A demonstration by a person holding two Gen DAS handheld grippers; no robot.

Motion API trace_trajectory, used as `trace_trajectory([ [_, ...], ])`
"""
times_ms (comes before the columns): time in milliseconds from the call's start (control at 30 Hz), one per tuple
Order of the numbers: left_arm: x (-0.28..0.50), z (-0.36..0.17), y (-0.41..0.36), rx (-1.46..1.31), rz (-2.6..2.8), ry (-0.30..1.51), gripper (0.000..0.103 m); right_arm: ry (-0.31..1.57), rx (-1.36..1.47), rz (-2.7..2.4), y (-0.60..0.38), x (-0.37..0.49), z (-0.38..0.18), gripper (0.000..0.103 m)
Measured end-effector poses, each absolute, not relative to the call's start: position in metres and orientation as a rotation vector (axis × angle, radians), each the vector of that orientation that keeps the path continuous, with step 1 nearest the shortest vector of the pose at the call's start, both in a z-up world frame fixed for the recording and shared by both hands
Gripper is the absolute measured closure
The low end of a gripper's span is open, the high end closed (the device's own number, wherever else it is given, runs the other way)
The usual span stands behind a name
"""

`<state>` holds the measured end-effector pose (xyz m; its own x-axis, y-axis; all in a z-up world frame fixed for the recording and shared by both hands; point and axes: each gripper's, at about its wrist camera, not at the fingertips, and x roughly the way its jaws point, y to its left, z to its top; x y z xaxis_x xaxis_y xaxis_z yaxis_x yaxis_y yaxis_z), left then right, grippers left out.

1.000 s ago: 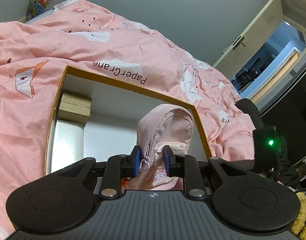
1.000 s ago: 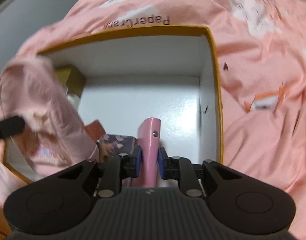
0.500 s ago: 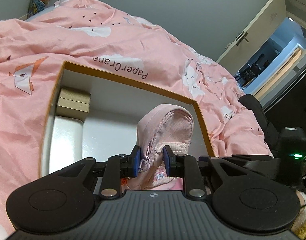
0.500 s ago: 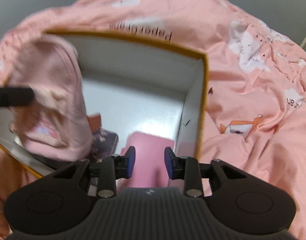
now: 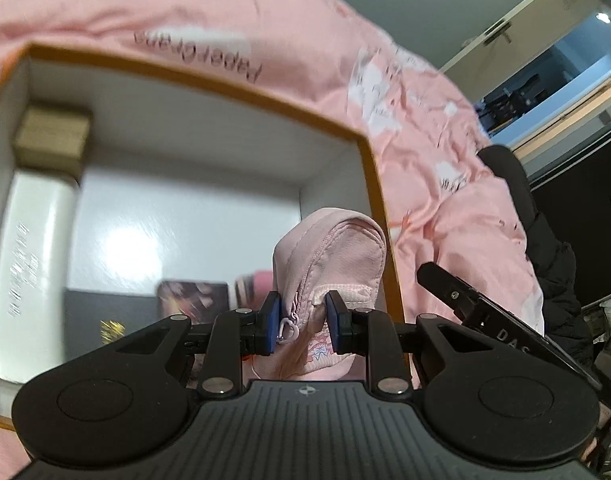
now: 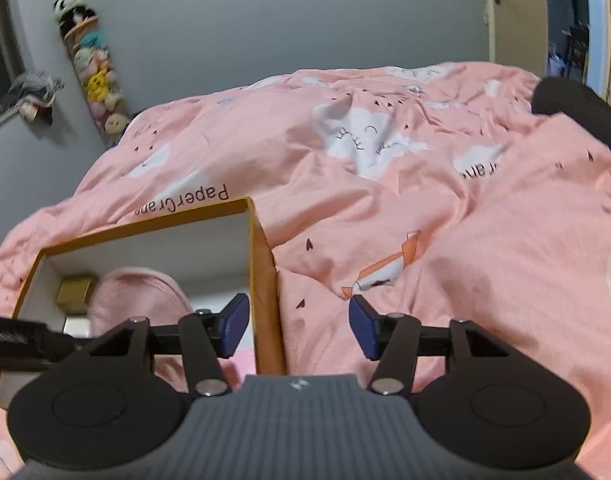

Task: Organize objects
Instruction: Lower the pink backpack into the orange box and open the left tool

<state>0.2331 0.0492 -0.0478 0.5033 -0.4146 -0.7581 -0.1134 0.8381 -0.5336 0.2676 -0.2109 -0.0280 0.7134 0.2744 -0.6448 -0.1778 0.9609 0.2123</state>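
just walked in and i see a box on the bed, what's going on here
A person with a handheld gripper in each hand is packing things into an open box on a pink duvet. The left gripper is shut on a pink zip pouch, holding it over the box's right side. The right gripper holds nothing; its jaws are opening above the box's edge. A gold box, a white box and other items already lie inside.

Both wrist views close above box (image 5: 369,148); shared.
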Motion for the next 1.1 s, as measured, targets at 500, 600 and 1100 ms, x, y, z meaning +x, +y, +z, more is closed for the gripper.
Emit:
trace_trajectory([
  [500, 0.255, -0.093, 0.039, -0.61, -0.082, 1.188, 0.075, 0.797, 0.167, 0.307, -0.215, 0.271, -0.058, 0.039],
  [600, 0.257, -0.101, 0.039, -0.603, -0.072, 1.195, 0.071, 0.8, 0.164, 0.309, -0.214, 0.27, -0.059, 0.039],
  [1100, 0.224, -0.059, 0.028, -0.421, -0.098, 1.036, 0.048, 0.735, 0.144, 0.316, -0.213, 0.248, -0.038, 0.033],
])
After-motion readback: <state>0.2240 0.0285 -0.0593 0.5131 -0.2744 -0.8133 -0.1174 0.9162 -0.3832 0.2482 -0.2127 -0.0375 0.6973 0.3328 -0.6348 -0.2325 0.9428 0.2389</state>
